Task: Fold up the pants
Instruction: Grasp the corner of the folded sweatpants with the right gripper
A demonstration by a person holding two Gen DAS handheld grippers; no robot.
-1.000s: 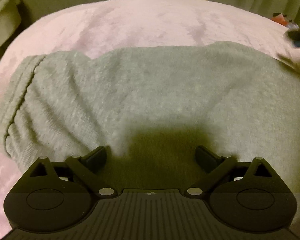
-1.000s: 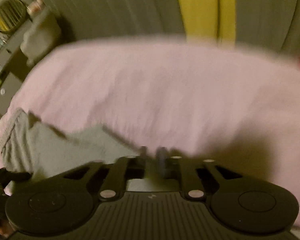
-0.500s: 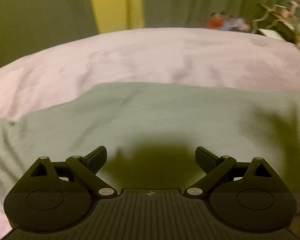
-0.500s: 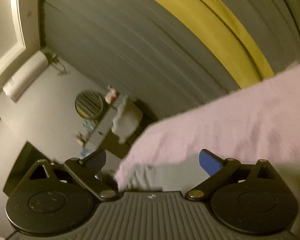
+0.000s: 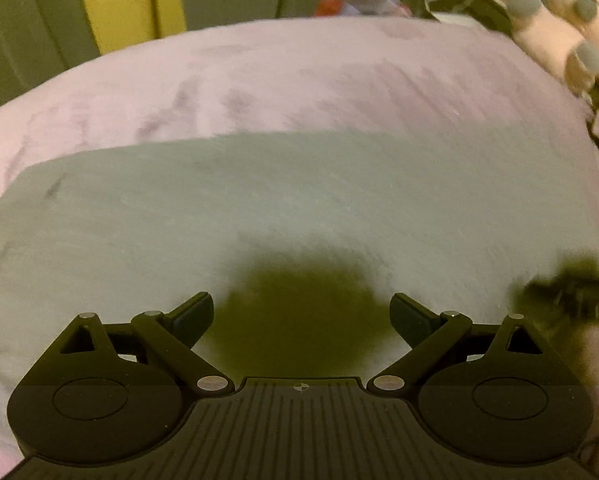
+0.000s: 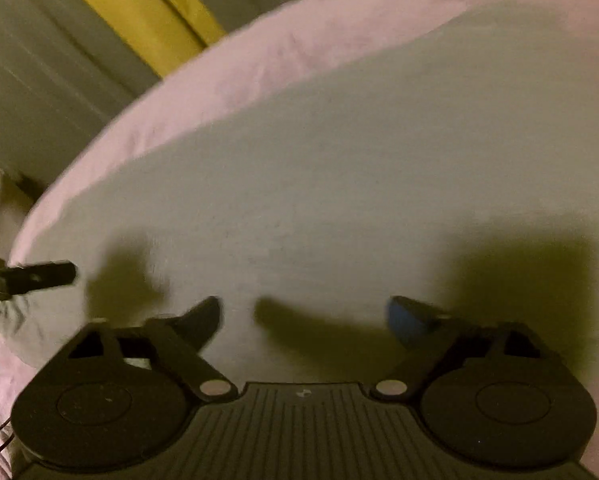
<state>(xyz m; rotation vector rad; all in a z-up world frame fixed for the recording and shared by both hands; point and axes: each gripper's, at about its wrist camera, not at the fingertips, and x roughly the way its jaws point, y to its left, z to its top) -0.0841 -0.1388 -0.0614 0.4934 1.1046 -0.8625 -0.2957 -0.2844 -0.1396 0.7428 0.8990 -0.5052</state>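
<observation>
Left tongs (image 5: 301,314) — spread wide, empty, hovering over the grey pants (image 5: 299,208); their shadow falls just ahead on the cloth. Right tongs (image 6: 303,316) also wide and empty, though a second ago they were pinched nearly shut beside a raised bit of cloth. Judgement: that fold has been let go, and both tools are free for the next edge. Pants lie flat ahead of both tongs on the pink bed (image 5: 319,72). Beyond, curtains (image 5: 127,0); far right, a plush toy (image 5: 571,28).
</observation>
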